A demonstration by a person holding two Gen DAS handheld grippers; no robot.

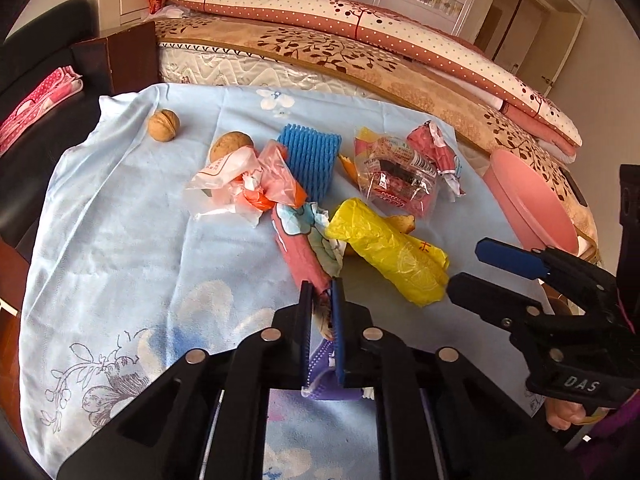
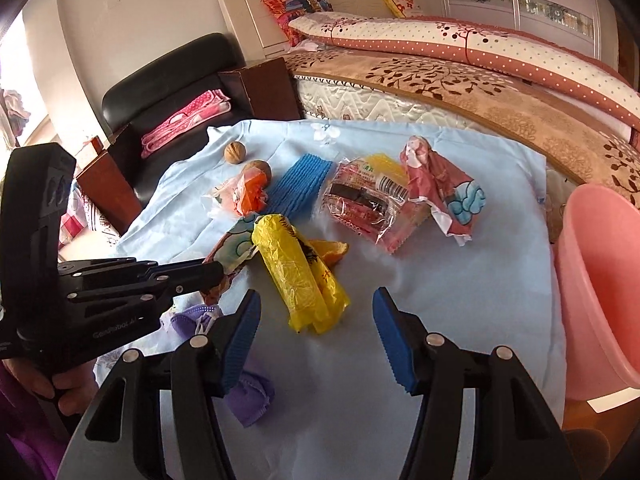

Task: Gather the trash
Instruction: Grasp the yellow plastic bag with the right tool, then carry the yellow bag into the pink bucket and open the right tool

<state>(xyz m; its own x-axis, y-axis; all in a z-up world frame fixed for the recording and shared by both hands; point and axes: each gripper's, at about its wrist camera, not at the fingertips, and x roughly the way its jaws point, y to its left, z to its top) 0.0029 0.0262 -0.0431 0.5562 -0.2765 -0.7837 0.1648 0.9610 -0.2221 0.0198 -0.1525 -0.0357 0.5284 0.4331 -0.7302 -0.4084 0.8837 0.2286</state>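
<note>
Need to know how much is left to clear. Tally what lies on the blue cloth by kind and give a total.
Walnuts: 2
Blue foam net: 1
Yellow plastic bag: 1
Orange peel pieces: 2
Wrappers and clear bags: 4
Purple cloth: 1
Total: 11

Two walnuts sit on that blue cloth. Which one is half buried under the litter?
The nearer walnut, tucked behind the crumpled pink and orange wrapper beside the blue foam sleeve. The other walnut sits alone on bare cloth.
</note>
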